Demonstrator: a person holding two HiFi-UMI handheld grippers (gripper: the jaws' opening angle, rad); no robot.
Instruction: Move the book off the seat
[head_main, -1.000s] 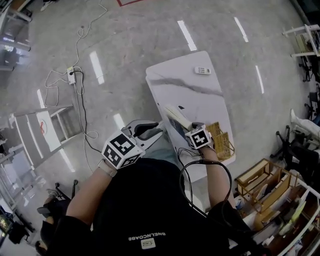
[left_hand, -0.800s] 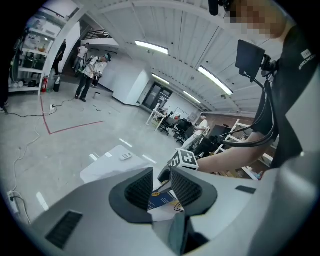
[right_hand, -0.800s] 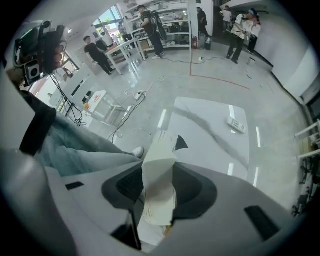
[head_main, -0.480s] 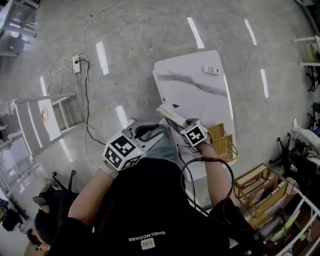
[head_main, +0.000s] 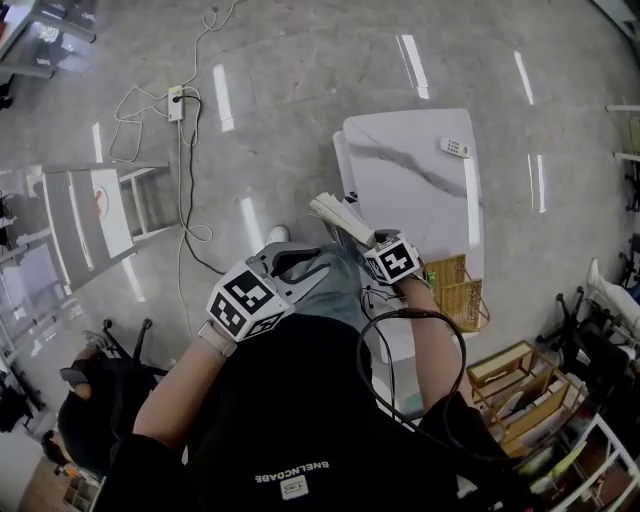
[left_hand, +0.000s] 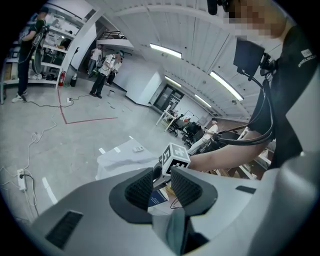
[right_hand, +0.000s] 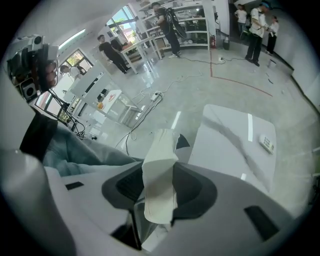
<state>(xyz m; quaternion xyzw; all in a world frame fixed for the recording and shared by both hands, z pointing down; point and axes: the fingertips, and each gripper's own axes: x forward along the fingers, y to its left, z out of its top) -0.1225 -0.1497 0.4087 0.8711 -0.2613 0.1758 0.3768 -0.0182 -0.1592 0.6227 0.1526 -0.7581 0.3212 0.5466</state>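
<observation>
The white table (head_main: 420, 185) fills the far right, with bare floor to its left. A wicker basket (head_main: 458, 292) sits at its near right edge.

The book (head_main: 341, 216) is in the air, off any surface, just over the table's near left corner and in front of the person's knees. I cannot pick out the seat in any view.

The right gripper (right_hand: 159, 186) has the book clamped, its jaws about half closed onto the book's thickness. In the right gripper view the pale page block stands up out of the jaws, and its top leans and curls a little to one side. The left gripper (left_hand: 161, 176) hangs near and to the left. Its jaws are apart with nothing between them, and only the right gripper's marker cube and a bit of the blue cover show through the gap.

A small remote (head_main: 455, 148) lies at the table's far right, well clear of the book.

Judging by that curl, this is a light, thin softcover that flexes rather than staying flat. Weight should be no trouble, but a one-edge pinch lets the pages fan, and a glossy cover may slide. Holding deep across the whole thickness, near the spine, should be steadier. The free left gripper could support the far end when it is set down.
</observation>
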